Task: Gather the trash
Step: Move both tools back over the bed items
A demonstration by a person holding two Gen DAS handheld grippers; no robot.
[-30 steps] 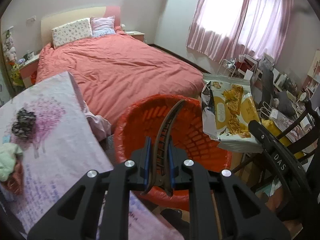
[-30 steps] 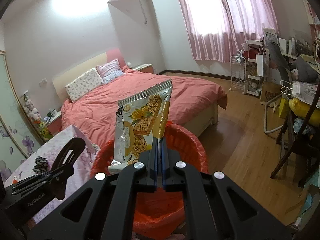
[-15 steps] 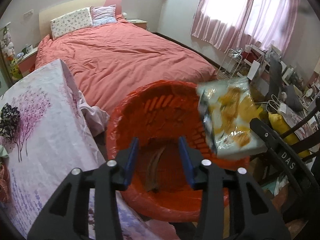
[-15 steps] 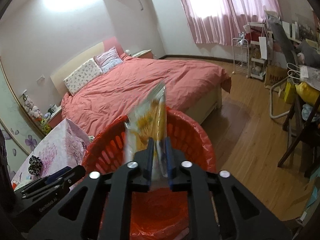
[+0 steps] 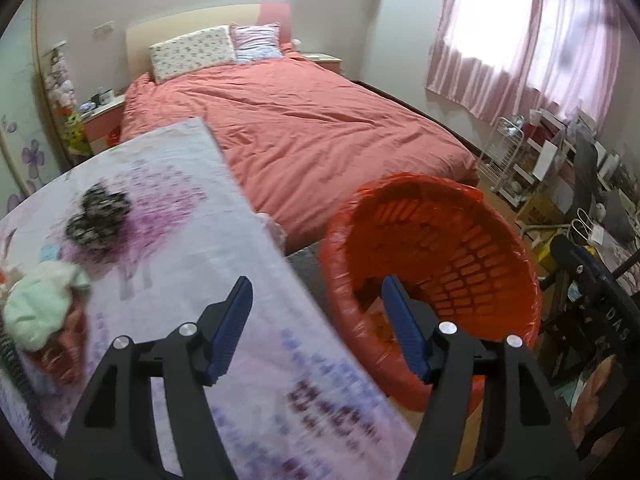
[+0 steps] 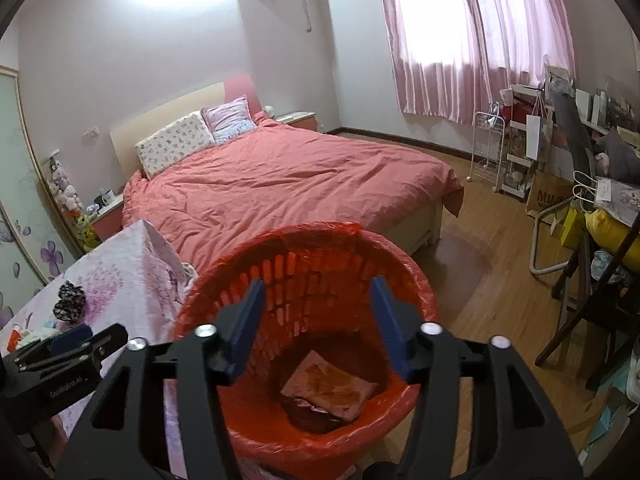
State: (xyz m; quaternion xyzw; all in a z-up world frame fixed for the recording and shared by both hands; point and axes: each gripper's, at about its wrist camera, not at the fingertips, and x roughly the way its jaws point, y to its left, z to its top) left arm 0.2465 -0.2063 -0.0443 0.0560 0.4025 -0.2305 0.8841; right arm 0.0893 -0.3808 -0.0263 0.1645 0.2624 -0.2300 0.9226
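An orange basket point(image 6: 312, 232) lined with a red bag stands beside the table. At its bottom lies a snack packet point(image 6: 332, 388) on top of something dark point(image 6: 316, 416). My right gripper point(image 6: 318, 288) hangs over the basket, its jaws opening with nothing between them. My left gripper point(image 5: 318, 292) straddles the gap between the table's edge and the basket point(image 5: 432, 260), jaws opening and empty. The left gripper point(image 6: 68, 348) also shows at the lower left of the right wrist view, and the right gripper point(image 5: 600, 300) at the right edge of the left wrist view.
A table with a floral cloth point(image 5: 168, 248) carries a black scrunchie point(image 5: 98, 216) and a pale green cloth point(image 5: 40, 308). Behind is a bed with a red cover point(image 6: 280, 184). Chairs and a cluttered desk point(image 6: 600, 216) fill the right; wooden floor point(image 6: 492, 280) lies between.
Both grippers opened. The snack packet left the right gripper and the dark curved piece left the left one, both dropping into the basket. The left gripper swung left toward the table.
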